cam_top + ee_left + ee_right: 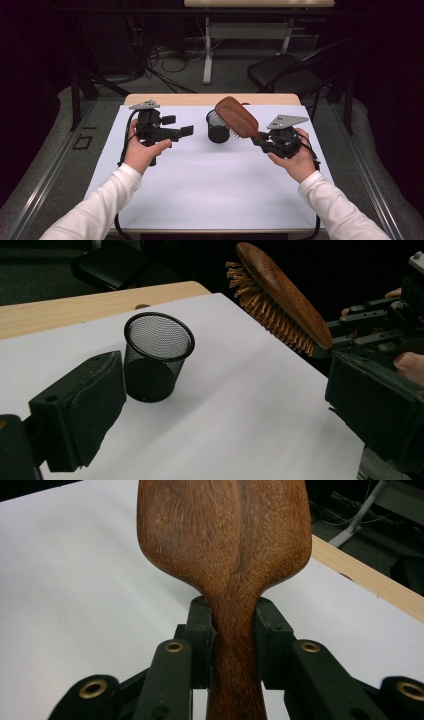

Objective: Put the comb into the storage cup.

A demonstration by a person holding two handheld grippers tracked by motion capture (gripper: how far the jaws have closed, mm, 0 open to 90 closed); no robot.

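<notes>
My right gripper clamping the wooden hairbrush by its handle, head tilting over the mesh cup, bristles showing from my left gripper view, left gripper gaping empty beside the cup

Hairbrush head cut off by top edge; bristles hidden.
</notes>
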